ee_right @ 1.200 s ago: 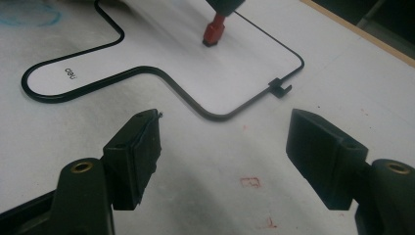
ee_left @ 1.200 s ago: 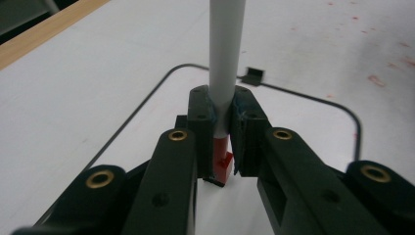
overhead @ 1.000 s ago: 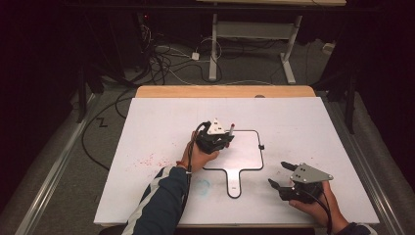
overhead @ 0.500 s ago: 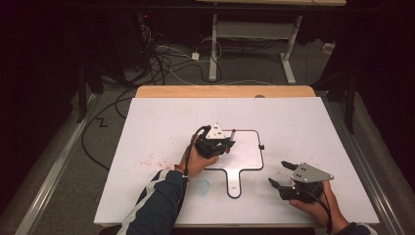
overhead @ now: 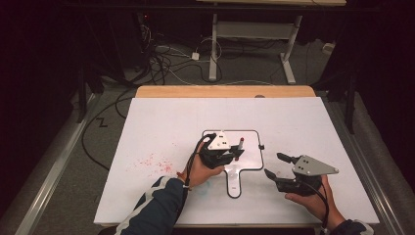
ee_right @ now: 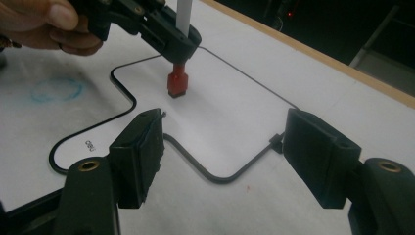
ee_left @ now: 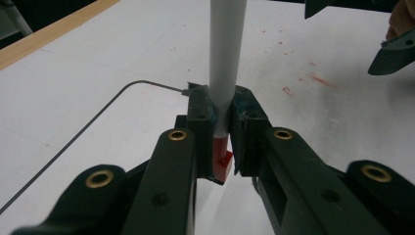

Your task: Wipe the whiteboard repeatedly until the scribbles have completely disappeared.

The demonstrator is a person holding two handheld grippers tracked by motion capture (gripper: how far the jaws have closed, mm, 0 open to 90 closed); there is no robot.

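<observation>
My left gripper (overhead: 236, 152) is shut on a white marker (ee_left: 226, 49) with a red end (ee_right: 177, 83). The marker stands upright, red end down, on or just above the white board (overhead: 171, 122), inside a thin black paddle-shaped outline (overhead: 262, 157). In the right gripper view the left gripper (ee_right: 166, 34) and its hand hang over that outline (ee_right: 215, 178). My right gripper (overhead: 274, 165) rests low at the right of the outline, open with nothing between its jaws (ee_right: 225, 142).
Red specks (overhead: 151, 161) mark the board left of the left hand, and a faint blue smudge (ee_right: 56, 90) lies near the outline's handle. A wooden table edge (overhead: 225, 91) runs along the board's far side. Cables and a desk frame lie on the floor beyond.
My left gripper has shifted slightly toward the person and to the right with the marker, over the outline. The right gripper has stayed put.
</observation>
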